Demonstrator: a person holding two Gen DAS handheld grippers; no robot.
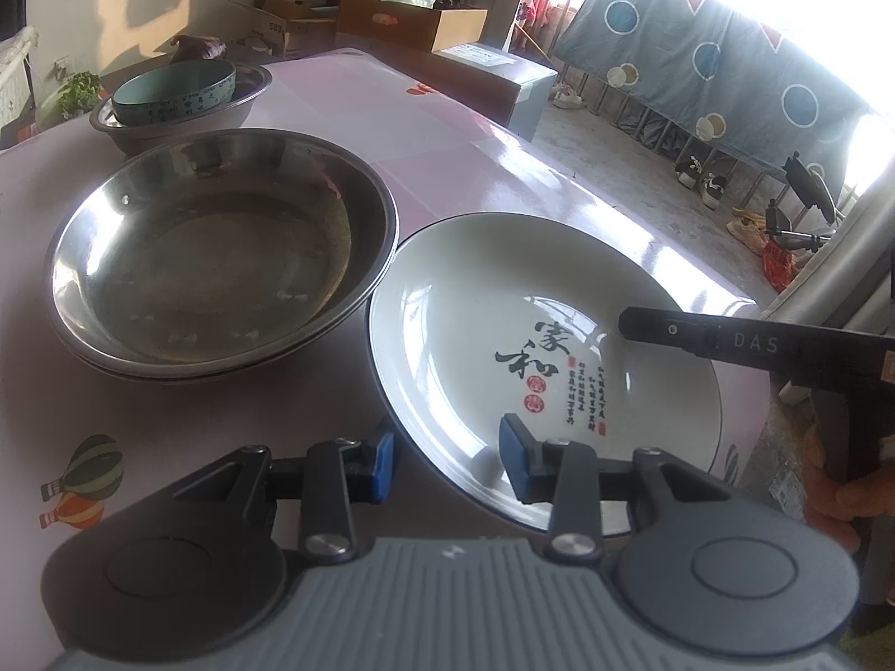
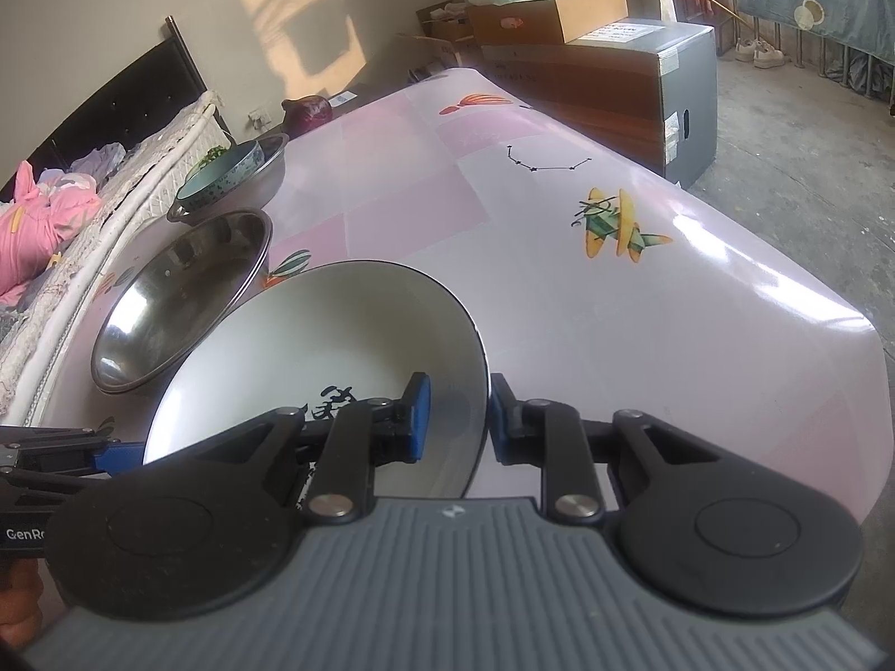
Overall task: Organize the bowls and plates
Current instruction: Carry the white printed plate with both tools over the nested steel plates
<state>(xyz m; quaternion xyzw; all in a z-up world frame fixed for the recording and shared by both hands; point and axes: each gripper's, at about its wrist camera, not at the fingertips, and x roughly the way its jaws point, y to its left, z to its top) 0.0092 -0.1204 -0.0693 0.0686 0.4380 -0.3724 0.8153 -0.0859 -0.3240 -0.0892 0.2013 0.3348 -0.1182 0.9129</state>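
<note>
Far left on the counter (image 1: 447, 112), a teal bowl (image 1: 173, 86) already sits in a steel basin (image 1: 251, 84); nearer, stacked steel plates (image 1: 224, 257). The white plate (image 1: 475, 307) remains — left claw (image 1: 447, 456) narrowly parted around its rim, right claw (image 2: 456, 416) gripping the opposite edge.

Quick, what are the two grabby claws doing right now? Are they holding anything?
Left gripper: open, its jaws either side of the white plate's near rim, not squeezing.
Right gripper: shut on the white plate's rim.

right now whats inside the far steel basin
A teal bowl sits inside the steel basin, leaning on its rim. The bowl hides most of the basin's floor, so anything beneath it can't be seen.
</note>
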